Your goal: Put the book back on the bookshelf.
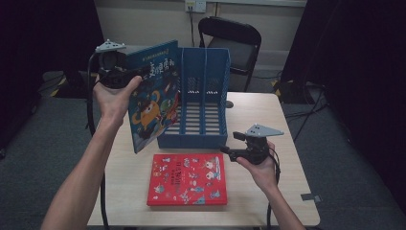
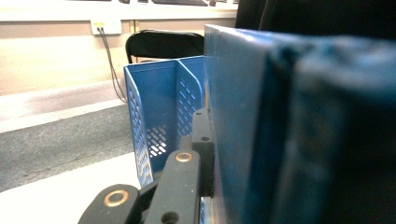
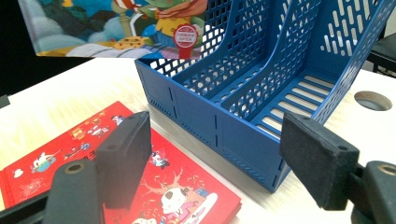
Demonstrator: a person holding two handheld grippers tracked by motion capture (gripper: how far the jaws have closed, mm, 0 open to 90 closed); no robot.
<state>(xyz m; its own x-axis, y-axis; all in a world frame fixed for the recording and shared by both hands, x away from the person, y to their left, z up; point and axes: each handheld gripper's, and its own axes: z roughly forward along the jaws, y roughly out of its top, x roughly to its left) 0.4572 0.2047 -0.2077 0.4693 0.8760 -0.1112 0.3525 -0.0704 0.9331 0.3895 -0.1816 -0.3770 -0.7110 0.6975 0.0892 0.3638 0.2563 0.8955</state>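
Left hand-held gripper (image 1: 139,73) is clamped on the top edge of the blue picture book (image 1: 155,96), near its upper left corner. In the left gripper view one black jaw lies flat against the cover (image 2: 243,140), so the grip is on the thin edge w/ the book hanging below. Book is up off the worktop (image 1: 287,120), cover facing the person, tilted a bit, its lower corner dropping in front of the left side of the blue file rack (image 1: 203,96). Prob. held upright like that so it can slide spine-down into a slot; the rack's open front faces near and the leftmost compartment sits just beside the book.

Right hand-held gripper (image 1: 225,150) has its jaws wide apart, holding nothing; its view shows both pads (image 3: 123,158) w/ clear space between. It hovers low at the near right corner of the rack, just above the far right edge of the red book (image 1: 187,178). That one lies flat, cover up, on the worktop just near of the rack, apart from it. My guess: the right side waits there to steady the rack or take the red book next. All rack slots look empty.
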